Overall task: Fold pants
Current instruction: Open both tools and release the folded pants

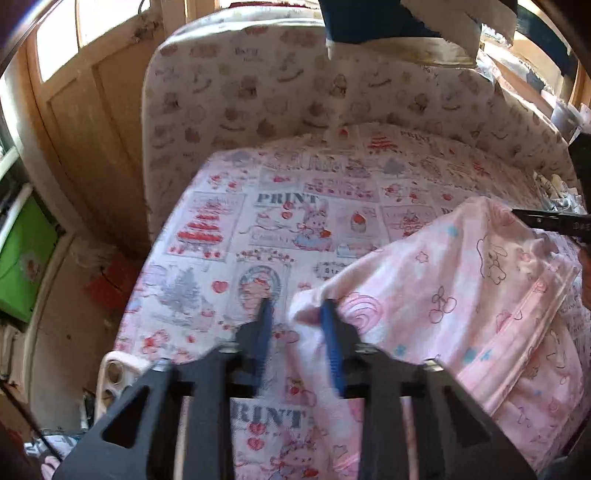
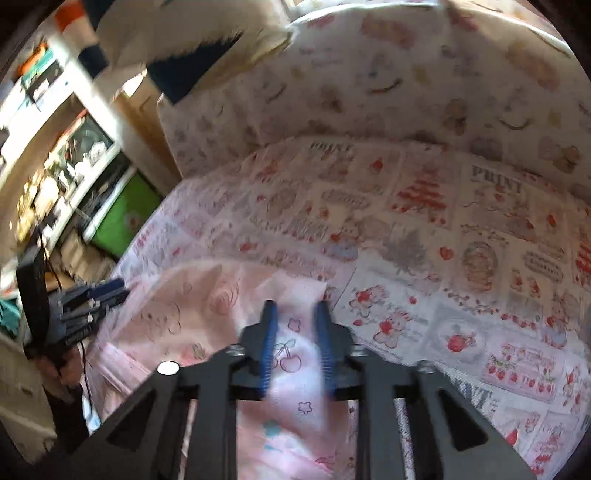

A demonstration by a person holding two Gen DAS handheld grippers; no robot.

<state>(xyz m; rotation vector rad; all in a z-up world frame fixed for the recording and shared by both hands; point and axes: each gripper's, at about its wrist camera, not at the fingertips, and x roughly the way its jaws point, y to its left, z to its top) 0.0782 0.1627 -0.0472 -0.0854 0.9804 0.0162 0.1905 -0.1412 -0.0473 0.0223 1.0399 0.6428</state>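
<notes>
Pink pants [image 1: 461, 295] printed with cherries and bunnies lie bunched on the patterned bed sheet [image 1: 277, 221]. My left gripper [image 1: 296, 308] hovers at their left edge, its jaws apart. The right blue finger [image 1: 328, 321] touches the cloth edge, and bare sheet shows between the fingers. In the right wrist view the pants [image 2: 192, 314] spread left and below. My right gripper [image 2: 295, 308] stands over their far corner, jaws apart, with pink cloth beneath the gap and no pad pressing it. The left gripper [image 2: 85, 299] also shows at the left, held by a hand [image 2: 62, 365].
A padded, printed headboard [image 1: 258, 92] rises behind the bed. A wooden door [image 1: 85, 110] and a green box [image 1: 22, 258] stand to the left. A white object [image 1: 118, 369] sits at the bed's left edge. Dark and white cloth [image 1: 406, 29] hangs overhead.
</notes>
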